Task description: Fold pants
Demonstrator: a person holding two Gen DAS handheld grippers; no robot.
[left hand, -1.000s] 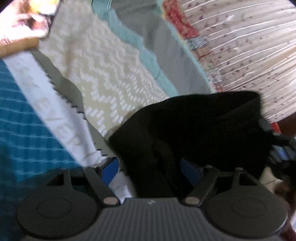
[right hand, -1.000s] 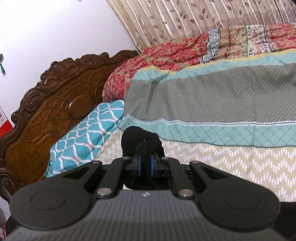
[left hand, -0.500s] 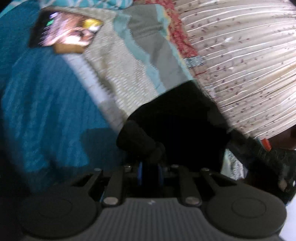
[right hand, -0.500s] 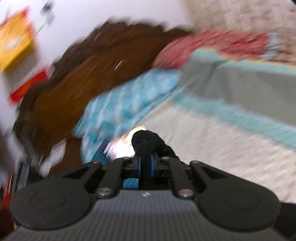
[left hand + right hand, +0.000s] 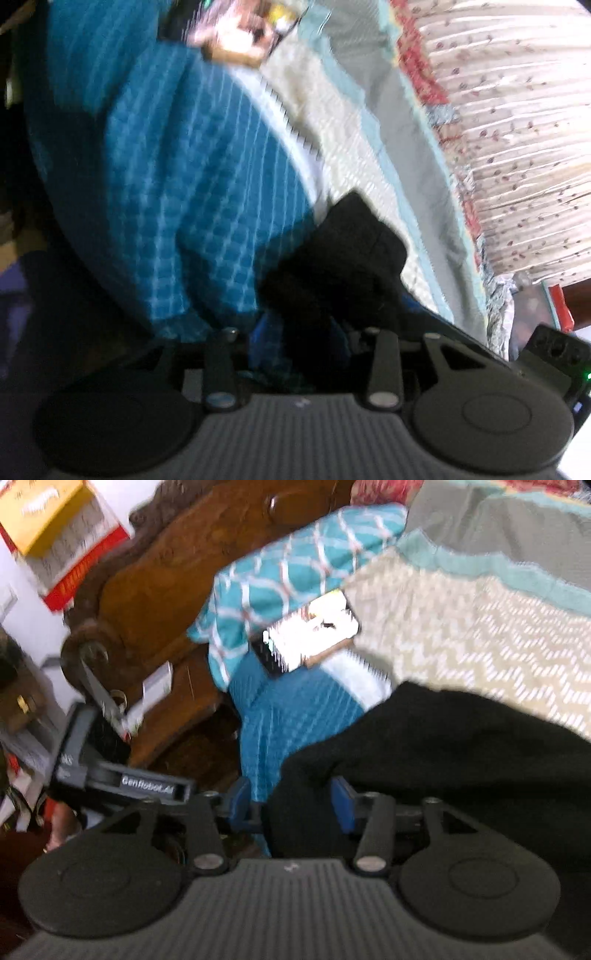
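Left wrist view showed us the black pants [image 5: 340, 266] bunched at the near edge of the bed [image 5: 354, 155], partly over a blue waffle-weave blanket [image 5: 166, 177], with the left hand-held gripper [image 5: 301, 339] set around a dark fold of them. Its jaws had just been opening, with cloth between them, and in that dark, blurred spot we could not tell whether the pads pressed on it. Right wrist view gave us the right hand-held gripper [image 5: 295, 805] with its blue pads [image 5: 341, 801] standing apart; those jaws too had just been opening, with a lobe of the pants [image 5: 443, 746] between them, and a gap showed beside the left pad, so we judged that grip released. We took the step in hand to be laying the folded bundle down. To do it well, we judged both hands should let the cloth settle flat, draw straight back without dragging the top layer, then smooth the edges square. The pants lay as a compact heap, so their long axis was hard to read; in the right view the mass seemed to run from the pads away toward the right, across the chevron bedspread [image 5: 480, 627]. Waistband and cuffs could not be told apart. A phone [image 5: 314, 631] with a lit screen lay well clear of them, beside the teal pillow [image 5: 295, 565].
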